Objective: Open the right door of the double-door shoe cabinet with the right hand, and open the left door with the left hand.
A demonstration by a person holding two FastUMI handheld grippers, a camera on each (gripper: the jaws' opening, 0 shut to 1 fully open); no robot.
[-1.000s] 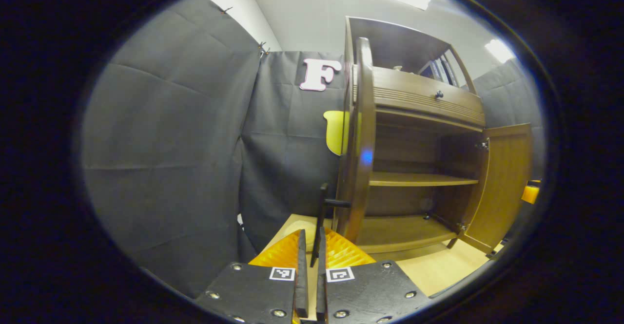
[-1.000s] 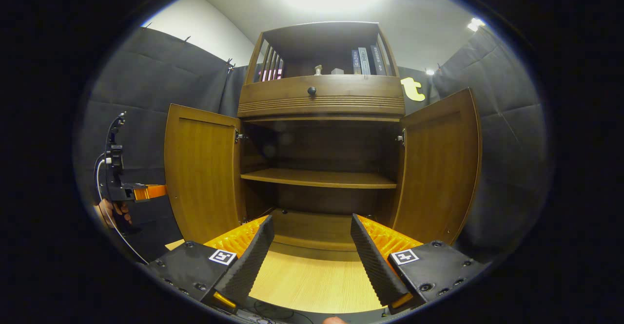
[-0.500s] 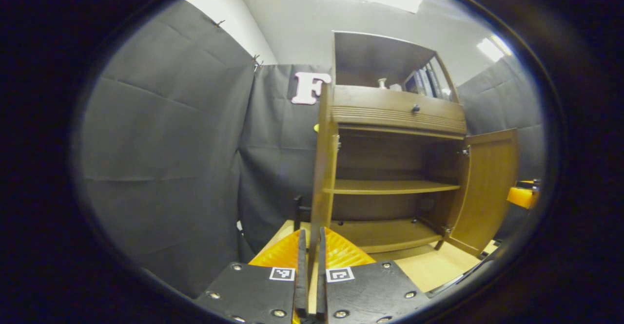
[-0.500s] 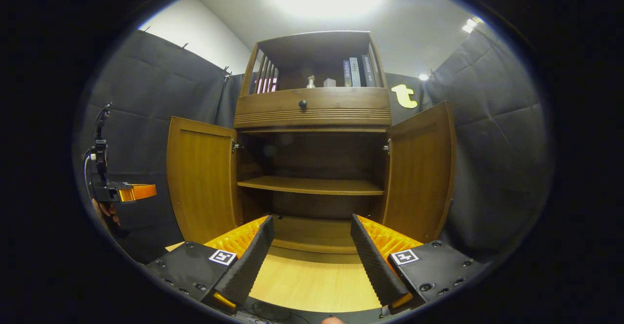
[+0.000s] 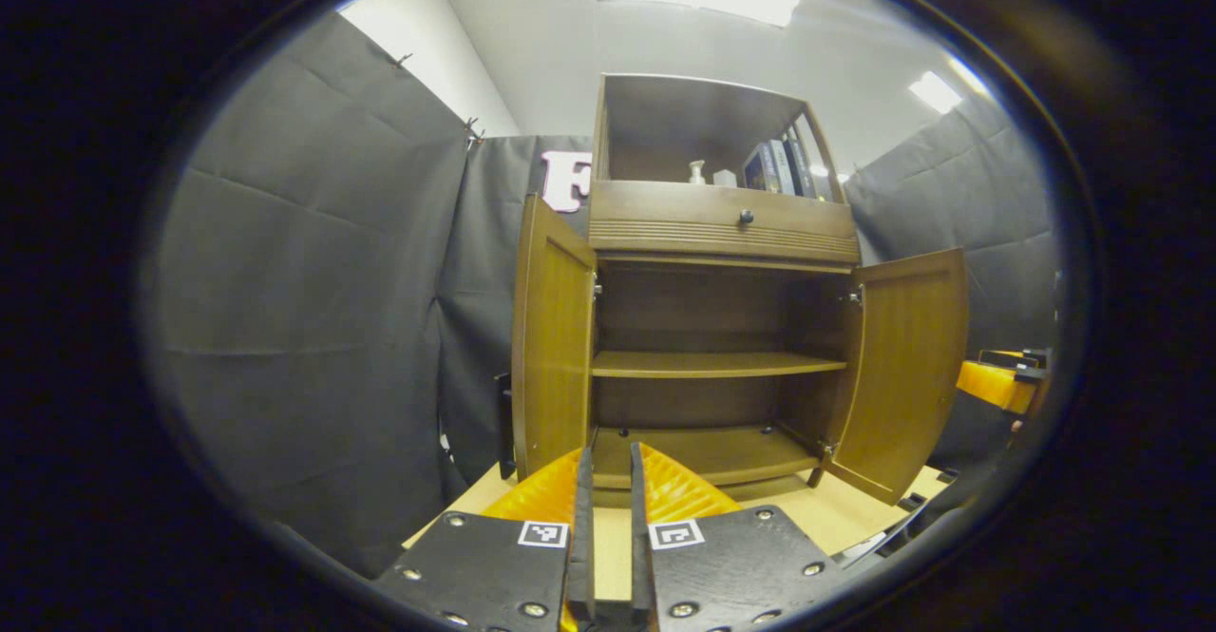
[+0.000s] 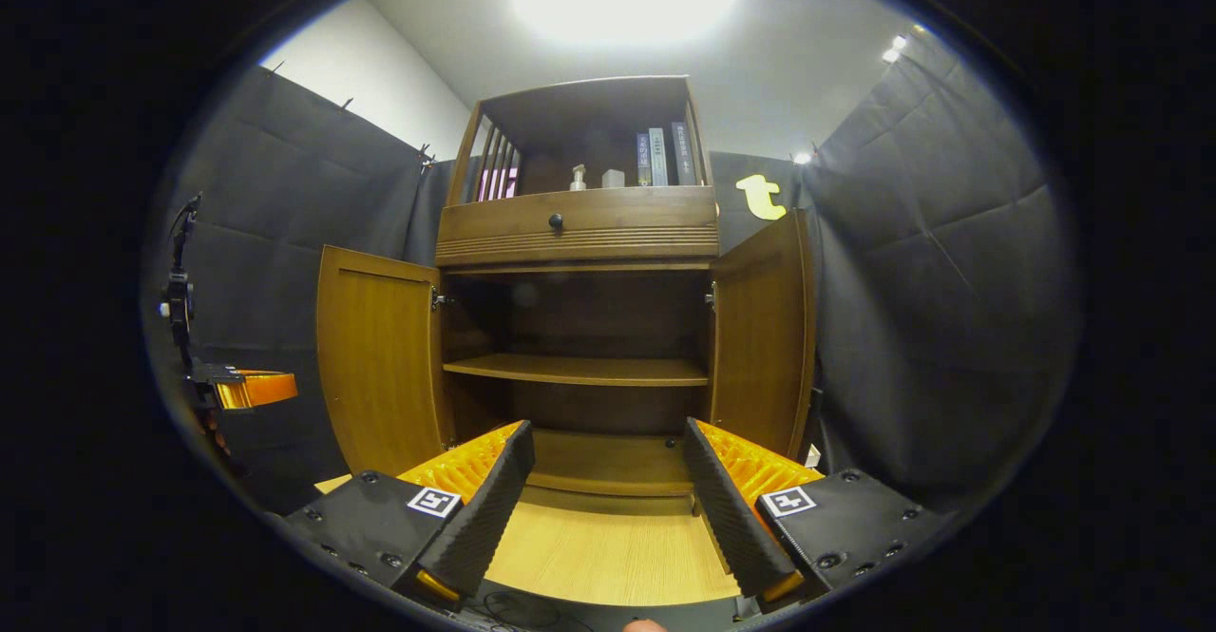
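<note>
1. The shoe cabinet [image 6: 579, 233] stands ahead on the wooden floor [image 6: 608, 556], with the left door [image 6: 375, 366] and right door [image 6: 765, 337] both swung wide.
2. The left gripper [image 5: 608, 518] has its fingers nearly together, empty.
3. The right gripper [image 6: 603, 489] has its fingers spread, empty.
4. Judged done; a good finish draws both grippers straight back, clear of door edges.

Left gripper [image 5: 608, 480] nearly closed, empty; right gripper [image 6: 608, 461] wide apart.
</note>
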